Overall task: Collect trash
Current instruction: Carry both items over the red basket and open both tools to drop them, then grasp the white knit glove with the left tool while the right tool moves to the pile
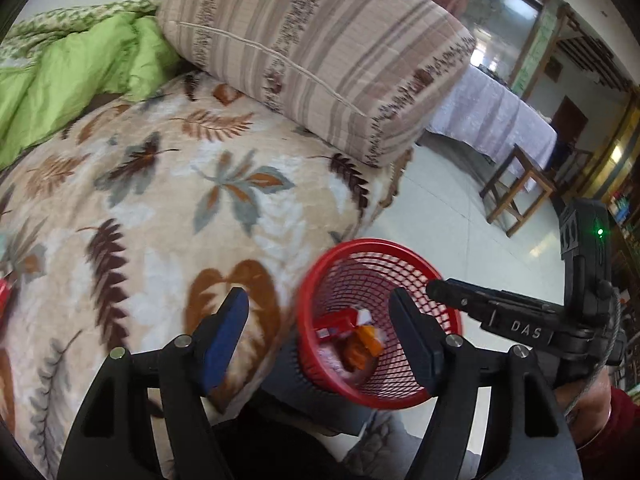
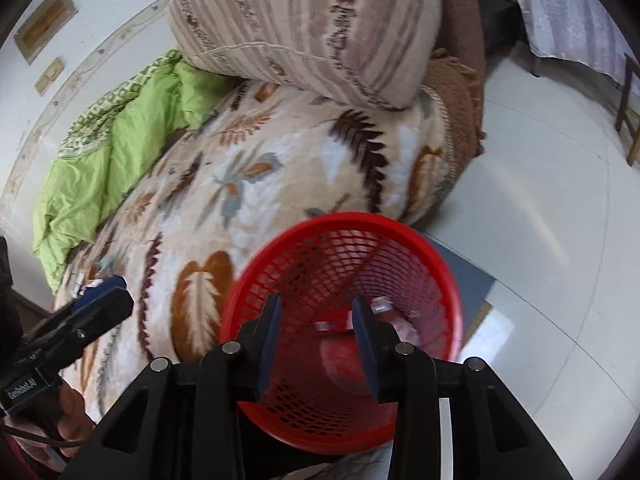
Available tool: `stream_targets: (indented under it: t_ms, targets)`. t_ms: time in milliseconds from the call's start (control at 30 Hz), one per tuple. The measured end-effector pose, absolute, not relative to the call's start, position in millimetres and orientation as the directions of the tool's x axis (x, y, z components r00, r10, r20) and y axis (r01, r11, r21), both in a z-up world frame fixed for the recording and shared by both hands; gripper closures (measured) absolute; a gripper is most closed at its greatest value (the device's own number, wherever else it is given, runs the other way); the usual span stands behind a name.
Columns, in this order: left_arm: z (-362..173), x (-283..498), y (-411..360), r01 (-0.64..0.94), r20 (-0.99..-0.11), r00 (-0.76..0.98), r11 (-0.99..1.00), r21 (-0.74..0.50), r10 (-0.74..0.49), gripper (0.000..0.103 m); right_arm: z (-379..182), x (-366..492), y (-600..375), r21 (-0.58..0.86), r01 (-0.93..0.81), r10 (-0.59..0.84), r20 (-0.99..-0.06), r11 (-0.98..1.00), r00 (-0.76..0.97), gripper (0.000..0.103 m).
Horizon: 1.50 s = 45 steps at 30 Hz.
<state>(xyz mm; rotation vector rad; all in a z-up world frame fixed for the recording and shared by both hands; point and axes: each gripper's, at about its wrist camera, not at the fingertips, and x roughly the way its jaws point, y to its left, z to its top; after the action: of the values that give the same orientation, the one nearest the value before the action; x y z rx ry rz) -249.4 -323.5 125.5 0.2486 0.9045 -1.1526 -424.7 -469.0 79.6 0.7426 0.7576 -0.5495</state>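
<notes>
- Trash (image 1: pixel 352 330), red and orange wrappers, already lies in the bottom of your red mesh basket (image 1: pixel 320 280), which stands just off the bed's (image 1: pixel 160 208) near corner. In the left wrist view your left gripper (image 1: pixel 316 340) hangs wide apart and empty, with the basket mouth ahead and to its right; the right gripper (image 1: pixel 444 286) reaches over the far rim.
- In the right wrist view, your right gripper (image 2: pixel 316 344) sits partly parted, empty, directly above the basket (image 2: pixel 256 280); wrappers (image 2: pixel 332 326) lie straight below. The right hand is nearer.

You see bright, even daylight, glare on the floor tiles (image 2: pixel 540 216), a motion-blurred red basket (image 2: pixel 344 320), and fisheye-bent dark corners.
</notes>
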Motion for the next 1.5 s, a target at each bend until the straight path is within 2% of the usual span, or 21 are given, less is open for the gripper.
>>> stream_targets:
  t_ms: [200,500,867,967,1200,1300,1367,1400,1500]
  targets:
    - [131,-212,-251,0.788,-0.714,0.252,0.567,-0.241,-0.653,0.031,95,-370,-440,0.400,0.563,-0.112,-0.736,0.724,0.667,0.063]
    - [124,-159,-151,0.626,-0.718,0.393,0.739,-0.249,-0.575,0.031,103,-275,-371,0.424,0.352,0.060,-0.705,0.834,0.706,0.061]
    - [89,-72,-27,0.250,-0.742,0.498,0.894,-0.373,-0.448,0.031,104,-202,-289,0.416,0.188,0.193,-0.716,0.890,0.671,0.055]
    - [75,-47,-13,0.159,-0.754,0.500,0.901,-0.403,-0.426,0.031,102,-192,-277,0.413,0.166,0.210,-0.721,0.895,0.660,0.055]
    - [44,4,-7,0.017,-0.755,0.453,0.851,-0.524,-0.474,0.031,96,-174,-266,0.407,0.151,0.225,-0.735,0.901,0.640,0.054]
    - [37,16,-20,0.028,-0.759,0.450,0.857,-0.515,-0.471,0.032,92,-164,-266,0.413,0.156,0.231,-0.740,0.897,0.632,0.053]
    - [30,20,-27,0.037,-0.768,0.444,0.866,-0.498,-0.461,0.045,87,-155,-268,0.446,0.161,0.260,-0.737,0.880,0.624,0.051]
    - [26,21,-29,0.046,-0.768,0.433,0.863,-0.503,-0.471,0.058,83,-148,-269,0.465,0.165,0.278,-0.738,0.869,0.615,0.051]
    - [27,15,-28,0.088,-0.761,0.449,0.871,-0.483,-0.468,0.071,72,-133,-270,0.512,0.176,0.320,-0.733,0.841,0.600,0.050]
